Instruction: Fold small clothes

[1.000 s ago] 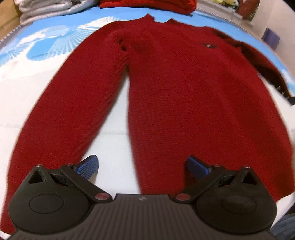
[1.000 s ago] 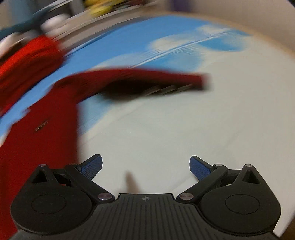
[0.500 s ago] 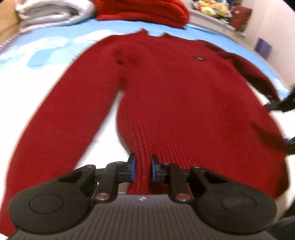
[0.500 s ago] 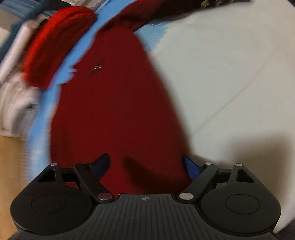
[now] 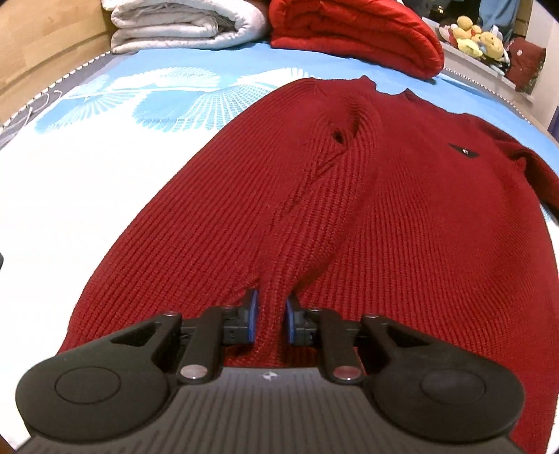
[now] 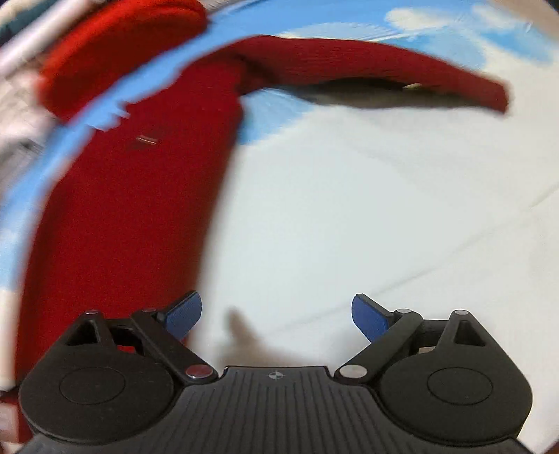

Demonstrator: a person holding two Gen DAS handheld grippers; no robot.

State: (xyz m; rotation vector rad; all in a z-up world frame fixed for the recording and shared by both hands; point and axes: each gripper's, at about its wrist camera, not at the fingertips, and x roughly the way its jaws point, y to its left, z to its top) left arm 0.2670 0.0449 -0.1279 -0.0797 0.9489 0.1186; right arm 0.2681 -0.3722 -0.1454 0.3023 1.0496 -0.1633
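Left gripper [image 5: 270, 321], wide before, now pinches sweater [image 5: 384, 216]; right gripper [image 6: 276, 316] gapes, empty.

Between your left fingers [image 5: 252, 316]: blocked by a pinched ridge of the red sweater [image 5: 384, 216].
Ahead of them: folded white duvet [image 5: 181, 24] and red quilt [image 5: 353, 31] close off the far edge.
Between your right fingers [image 6: 185, 316]: bare white sheet [image 6: 349, 209], free passage (the view is blurred).
Ahead-right of them: an outstretched sleeve [image 6: 384, 73] crosses.
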